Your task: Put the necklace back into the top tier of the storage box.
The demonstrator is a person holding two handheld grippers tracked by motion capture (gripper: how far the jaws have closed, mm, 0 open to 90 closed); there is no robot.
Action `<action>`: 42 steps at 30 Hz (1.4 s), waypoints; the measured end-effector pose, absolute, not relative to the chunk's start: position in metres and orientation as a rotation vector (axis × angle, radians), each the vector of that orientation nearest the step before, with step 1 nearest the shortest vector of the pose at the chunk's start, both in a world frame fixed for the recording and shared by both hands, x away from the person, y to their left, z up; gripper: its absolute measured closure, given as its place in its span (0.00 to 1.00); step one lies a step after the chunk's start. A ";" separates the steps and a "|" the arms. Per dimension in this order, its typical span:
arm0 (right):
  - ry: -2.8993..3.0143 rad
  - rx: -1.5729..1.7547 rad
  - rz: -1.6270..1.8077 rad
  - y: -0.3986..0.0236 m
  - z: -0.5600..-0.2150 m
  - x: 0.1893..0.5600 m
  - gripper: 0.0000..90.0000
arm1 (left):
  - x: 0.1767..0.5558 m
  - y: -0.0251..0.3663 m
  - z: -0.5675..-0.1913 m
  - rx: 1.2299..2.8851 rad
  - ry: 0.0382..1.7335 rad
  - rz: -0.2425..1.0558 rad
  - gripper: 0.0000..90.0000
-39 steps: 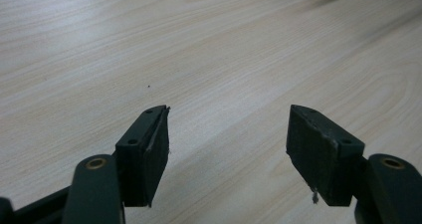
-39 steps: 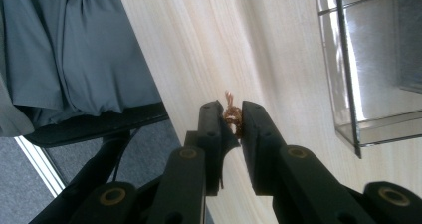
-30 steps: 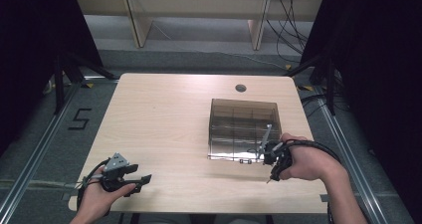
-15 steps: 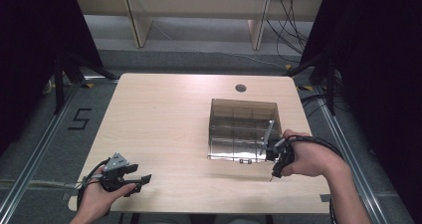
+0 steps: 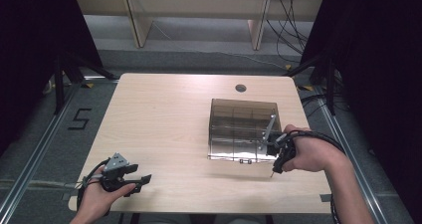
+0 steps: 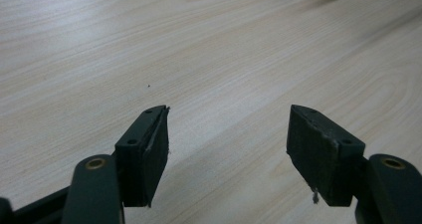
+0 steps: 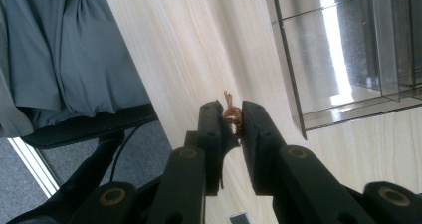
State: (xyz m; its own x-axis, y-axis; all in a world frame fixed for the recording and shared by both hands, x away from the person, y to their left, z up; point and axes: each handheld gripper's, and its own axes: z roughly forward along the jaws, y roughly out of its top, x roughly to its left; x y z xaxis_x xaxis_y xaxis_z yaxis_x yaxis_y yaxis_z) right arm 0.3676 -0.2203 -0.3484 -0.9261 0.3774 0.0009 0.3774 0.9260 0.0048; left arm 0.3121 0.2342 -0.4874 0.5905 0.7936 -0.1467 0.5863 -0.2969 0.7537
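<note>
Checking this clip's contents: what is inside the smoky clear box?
The box shows dividers forming compartments, with nothing visible in them. Tinted walls, glare and the right tongs hide its near-right corner.

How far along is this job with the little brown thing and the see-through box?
Done: the right gripper has the small brown piece pinched between its jaws, lifted near the table edge. In hand: it hangs beside the smoky clear box, not yet inside. Left: probably getting the piece into the box, whose compartments look empty as far as I can tell. The left gripper rests open over bare table.
</note>
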 end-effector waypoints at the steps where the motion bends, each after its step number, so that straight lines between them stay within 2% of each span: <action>1: 3.086 0.598 0.011 -0.221 -0.348 0.369 0.88 | 0.312 0.234 -0.487 2.008 1.095 0.324 0.36; 42: 3.066 0.618 0.057 -0.219 -0.329 0.386 0.88 | 0.312 0.234 -0.488 2.007 1.095 0.329 0.36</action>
State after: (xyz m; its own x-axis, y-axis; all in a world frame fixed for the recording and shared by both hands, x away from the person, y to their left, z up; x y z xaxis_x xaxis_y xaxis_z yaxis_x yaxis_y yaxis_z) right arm 0.3860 -0.2192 -0.3292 -0.9219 0.3874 -0.0057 0.3869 0.9213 0.0383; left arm 0.3119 0.2337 -0.4879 0.5902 0.7945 -0.1431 0.5838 -0.2977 0.7553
